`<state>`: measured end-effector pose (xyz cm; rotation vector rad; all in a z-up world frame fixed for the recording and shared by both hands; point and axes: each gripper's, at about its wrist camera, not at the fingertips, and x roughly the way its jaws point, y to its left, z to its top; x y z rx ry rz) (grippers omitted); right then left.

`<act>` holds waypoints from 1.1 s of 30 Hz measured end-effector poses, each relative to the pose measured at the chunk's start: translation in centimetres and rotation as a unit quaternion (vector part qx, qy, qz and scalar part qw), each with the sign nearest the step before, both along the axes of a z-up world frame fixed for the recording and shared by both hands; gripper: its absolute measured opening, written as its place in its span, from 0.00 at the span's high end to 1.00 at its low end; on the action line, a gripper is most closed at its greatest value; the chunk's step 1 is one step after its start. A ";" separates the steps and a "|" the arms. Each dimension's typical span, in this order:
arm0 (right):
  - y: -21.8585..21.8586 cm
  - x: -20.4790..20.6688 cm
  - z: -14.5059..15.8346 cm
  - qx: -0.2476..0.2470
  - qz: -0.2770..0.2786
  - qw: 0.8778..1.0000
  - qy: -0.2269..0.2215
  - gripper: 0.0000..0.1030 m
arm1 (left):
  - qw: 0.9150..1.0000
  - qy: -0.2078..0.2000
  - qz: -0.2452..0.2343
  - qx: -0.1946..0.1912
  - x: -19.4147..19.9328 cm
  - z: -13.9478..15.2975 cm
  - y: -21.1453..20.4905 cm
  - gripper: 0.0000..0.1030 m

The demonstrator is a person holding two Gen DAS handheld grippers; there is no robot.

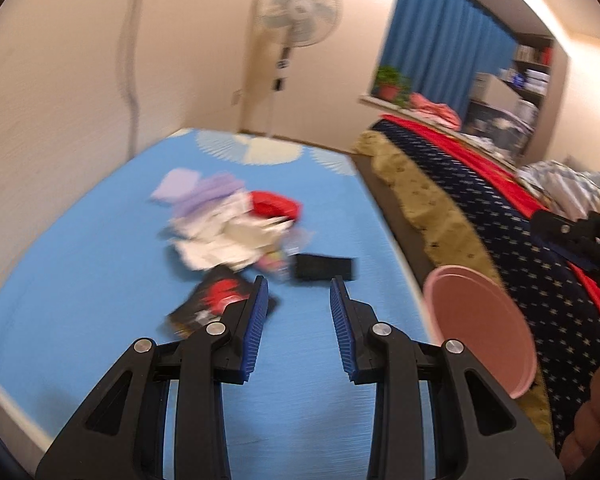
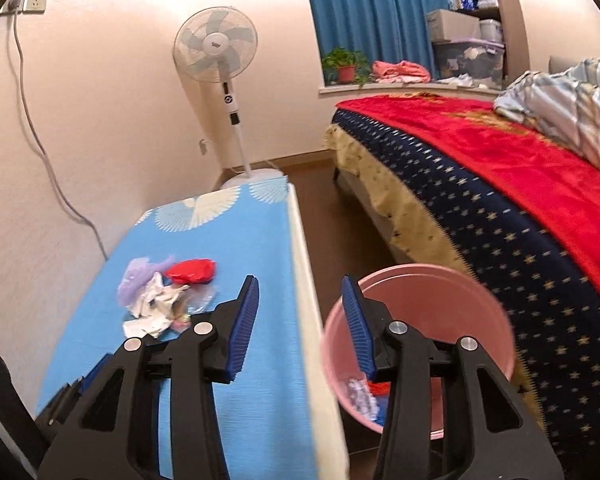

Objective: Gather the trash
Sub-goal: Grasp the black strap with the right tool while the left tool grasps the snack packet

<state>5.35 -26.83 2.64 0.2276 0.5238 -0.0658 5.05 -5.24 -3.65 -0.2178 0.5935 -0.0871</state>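
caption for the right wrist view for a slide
Open right hand-held gripper above the table edge, between the trash pile and pink bin.

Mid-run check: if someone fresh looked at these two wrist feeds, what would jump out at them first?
Most striking is the pile of trash, with white paper, a purple scrap and a red wrapper, heaped on the blue table. Next is the pink bin on the floor between the table and the bed, already holding some scraps. Both the left gripper and the right gripper have open, empty jaws.
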 end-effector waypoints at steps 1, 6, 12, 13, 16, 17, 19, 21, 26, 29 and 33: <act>0.2 0.4 -0.3 0.004 0.003 1.000 0.004 0.58 | 1.000 0.006 0.013 0.000 0.1 -0.5 0.7 0.68; 1.8 2.4 -1.9 0.022 0.027 0.999 0.011 0.59 | 0.997 0.033 0.064 -0.007 0.6 -2.4 3.7 0.61; 3.1 5.3 -4.7 0.033 0.047 0.998 0.035 0.59 | 0.993 0.054 0.099 -0.026 1.4 -4.0 5.9 0.51; 3.3 5.7 -5.0 0.035 0.049 0.997 0.038 0.59 | 0.993 0.057 0.101 -0.028 1.6 -4.2 5.9 0.51; 4.0 6.9 -5.9 0.039 0.061 0.996 0.047 0.59 | 0.992 0.067 0.098 -0.031 2.0 -4.8 5.9 0.47; 4.3 7.5 -6.3 0.039 0.067 0.996 0.049 0.58 | 0.992 0.069 0.099 -0.034 2.2 -4.9 5.9 0.46; 4.6 8.2 -6.8 0.041 0.073 0.995 0.055 0.58 | 0.991 0.077 0.101 -0.043 2.5 -5.4 6.1 0.46; 4.8 9.0 -7.6 0.045 0.076 0.994 0.063 0.56 | 0.990 0.086 0.103 -0.045 2.8 -5.7 6.1 0.46; 5.0 10.9 -10.0 0.073 0.080 0.990 0.091 0.52 | 0.988 0.100 0.103 -0.052 3.6 -6.5 6.1 0.46; 5.4 11.9 -11.2 0.082 0.085 0.988 0.102 0.52 | 0.989 0.101 0.093 -0.057 3.9 -6.4 5.9 0.46; 5.9 12.9 -12.0 0.088 0.095 0.985 0.112 0.51 | 0.989 0.106 0.086 -0.060 4.3 -6.5 5.7 0.46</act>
